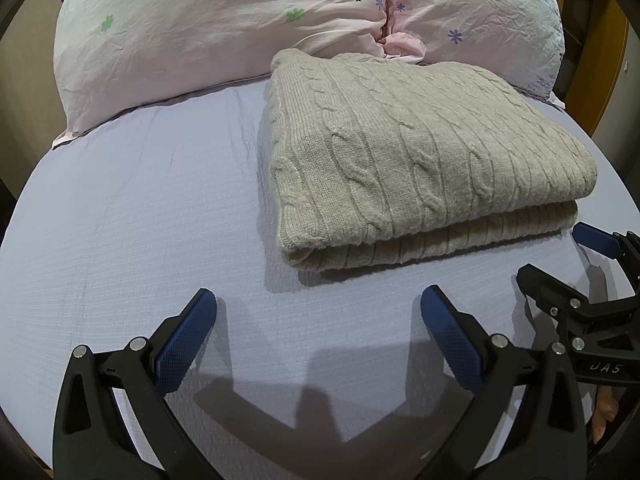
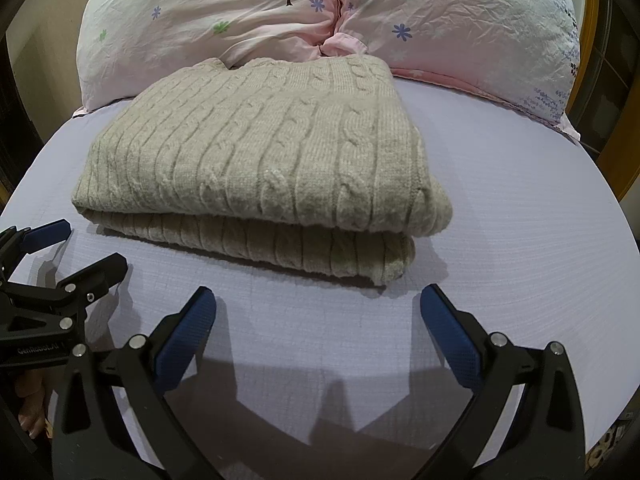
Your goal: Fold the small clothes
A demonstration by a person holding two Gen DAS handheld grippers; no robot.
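Note:
A beige cable-knit sweater (image 1: 420,160) lies folded in a thick rectangle on the lavender bed sheet (image 1: 140,220); it also shows in the right wrist view (image 2: 260,160). My left gripper (image 1: 318,300) is open and empty, a little in front of the sweater's near left corner. My right gripper (image 2: 318,298) is open and empty, just in front of the sweater's near right corner. The right gripper shows at the right edge of the left wrist view (image 1: 560,256), and the left gripper shows at the left edge of the right wrist view (image 2: 88,244); both are apart from the sweater.
Two pink floral pillows (image 1: 224,28) (image 2: 460,28) lean at the head of the bed, touching the sweater's far edge. A wooden frame (image 1: 600,60) stands at the right. Bare sheet lies left of the sweater.

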